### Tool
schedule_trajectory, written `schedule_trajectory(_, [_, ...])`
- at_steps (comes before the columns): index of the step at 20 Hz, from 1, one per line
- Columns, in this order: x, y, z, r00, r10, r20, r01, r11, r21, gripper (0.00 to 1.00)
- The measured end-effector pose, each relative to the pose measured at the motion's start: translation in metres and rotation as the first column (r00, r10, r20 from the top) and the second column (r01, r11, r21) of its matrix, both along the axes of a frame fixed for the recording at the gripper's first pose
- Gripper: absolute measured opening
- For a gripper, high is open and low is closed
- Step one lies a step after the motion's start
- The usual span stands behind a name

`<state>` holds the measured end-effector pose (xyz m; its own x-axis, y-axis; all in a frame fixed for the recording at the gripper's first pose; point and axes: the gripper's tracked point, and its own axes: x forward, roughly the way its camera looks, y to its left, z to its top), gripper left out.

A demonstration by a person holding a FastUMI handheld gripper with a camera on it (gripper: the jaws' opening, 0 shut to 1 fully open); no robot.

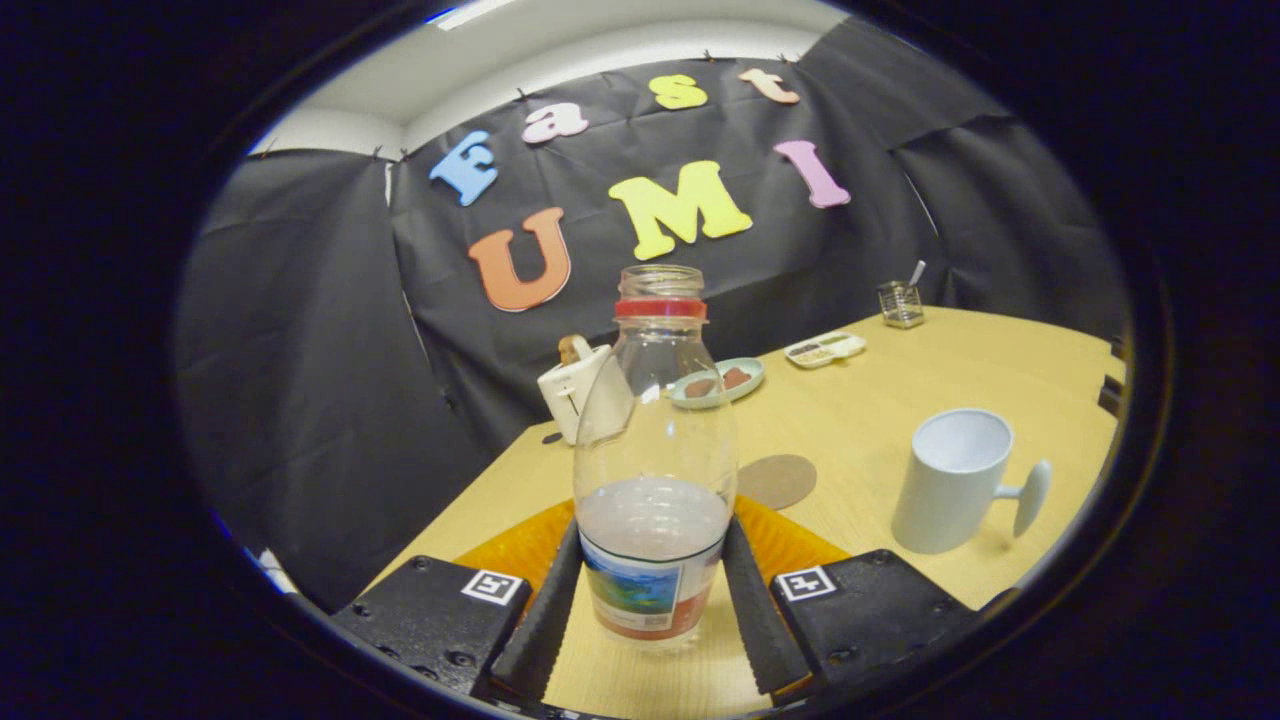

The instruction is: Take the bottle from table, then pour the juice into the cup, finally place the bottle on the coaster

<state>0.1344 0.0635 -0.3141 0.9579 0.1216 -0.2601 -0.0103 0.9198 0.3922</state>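
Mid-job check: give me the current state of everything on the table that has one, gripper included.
bottle: upright, uncapped, roughly a third full of pale juice, between the fingers.
gripper: fingers against the bottle's lower sides, apparently closed on it.
cup: upright, looks empty, handle pointing away from the bottle.
coaster: flat on the table, bare, just beyond the bottle.
plate: farther back, holding two brownish pieces.

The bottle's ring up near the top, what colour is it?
Red. The bottle stands between the gripper fingers, seen best in the gripper view.
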Motion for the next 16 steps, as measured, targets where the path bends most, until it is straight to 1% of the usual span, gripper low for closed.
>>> schedule_trajectory(3, [0.000,-0.003,0.007,1.000,0.002,-0.021,0.000,0.994,0.112,0.77])
schedule_trajectory(6, [-0.002,-0.009,0.006,0.999,-0.015,-0.039,0.023,0.978,0.209,0.77])
schedule_trajectory(7, [-0.001,-0.010,0.008,0.999,-0.012,-0.032,0.020,0.969,0.245,0.77])
schedule_trajectory(9, [-0.003,-0.011,0.011,1.000,0.002,-0.021,0.006,0.944,0.330,0.77])
schedule_trajectory(12, [-0.003,-0.021,0.014,1.000,-0.017,-0.007,0.019,0.909,0.416,0.77])
schedule_trajectory(14, [-0.004,-0.031,0.009,0.999,-0.040,-0.027,0.048,0.894,0.446,0.77])
schedule_trajectory(16, [-0.005,-0.035,0.004,0.997,-0.057,-0.059,0.079,0.854,0.514,0.77])
